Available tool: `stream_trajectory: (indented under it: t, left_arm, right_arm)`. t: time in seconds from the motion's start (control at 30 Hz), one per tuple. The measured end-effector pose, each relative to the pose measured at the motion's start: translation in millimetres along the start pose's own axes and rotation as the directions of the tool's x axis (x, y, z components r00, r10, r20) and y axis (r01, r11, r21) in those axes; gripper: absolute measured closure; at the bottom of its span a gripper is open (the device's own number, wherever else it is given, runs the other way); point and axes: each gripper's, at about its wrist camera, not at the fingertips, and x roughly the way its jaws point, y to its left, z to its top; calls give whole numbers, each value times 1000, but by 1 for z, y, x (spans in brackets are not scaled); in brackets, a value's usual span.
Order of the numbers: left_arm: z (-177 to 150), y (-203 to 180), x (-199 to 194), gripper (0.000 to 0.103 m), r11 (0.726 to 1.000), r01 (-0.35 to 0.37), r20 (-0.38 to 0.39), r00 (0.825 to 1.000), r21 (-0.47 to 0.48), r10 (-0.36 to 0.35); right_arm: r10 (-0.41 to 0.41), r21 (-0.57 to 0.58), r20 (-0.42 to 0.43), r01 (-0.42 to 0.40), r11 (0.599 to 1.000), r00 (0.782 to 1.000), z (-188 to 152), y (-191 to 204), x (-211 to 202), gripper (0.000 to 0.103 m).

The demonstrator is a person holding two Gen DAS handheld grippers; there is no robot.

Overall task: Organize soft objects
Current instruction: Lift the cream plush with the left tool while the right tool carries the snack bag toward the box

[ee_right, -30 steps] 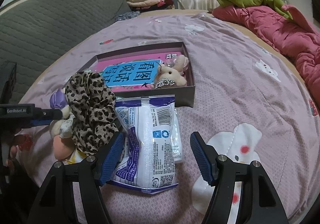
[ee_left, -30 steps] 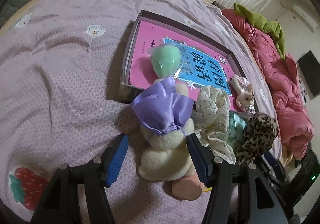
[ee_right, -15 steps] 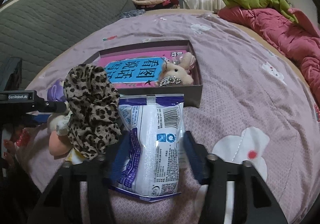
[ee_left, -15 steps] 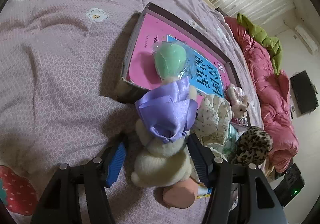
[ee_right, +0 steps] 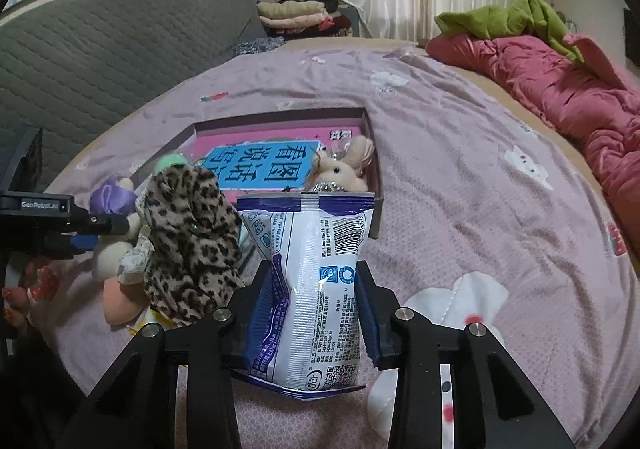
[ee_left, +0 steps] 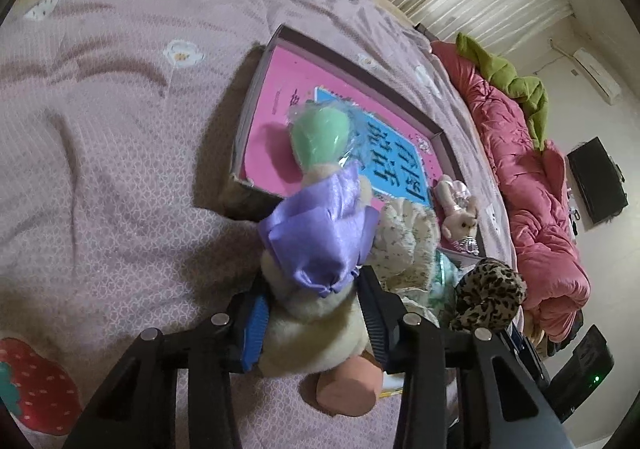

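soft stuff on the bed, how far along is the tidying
Early on. Done: only the small pink bunny lies in the box. In hand: the left gripper is shut on the cream plush toy, and the right gripper is shut on the white packet; neither is in the box yet. Left: the leopard-print piece and floral fabric piece sit outside it.

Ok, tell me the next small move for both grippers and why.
Probably lift both and carry them toward the box. The left gripper is shut on the cream plush toy, the right gripper on the white snack packet, and both items sit just short of the box, where a small bunny already lies.
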Motion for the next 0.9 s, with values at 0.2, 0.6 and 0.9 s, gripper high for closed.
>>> stream_trajectory:
  t: [0.2, 0.6, 0.9]
  left_arm:
    - [-1, -7, -16, 61, 999, -12, 30, 999, 48, 11]
    - [1, -13, -44, 61, 996, -20, 86, 996, 88, 12]
    - [-3, -30, -57, 61, 988, -52, 112, 993, 144, 36]
  right_arm:
    - [-21, -5, 18, 21, 1000, 1000, 3, 2, -6, 63]
    - [-30, -4, 61, 31, 1000, 998, 10, 4, -20, 63]
    - [-26, 10, 120, 25, 1000, 992, 23, 2, -34, 63]
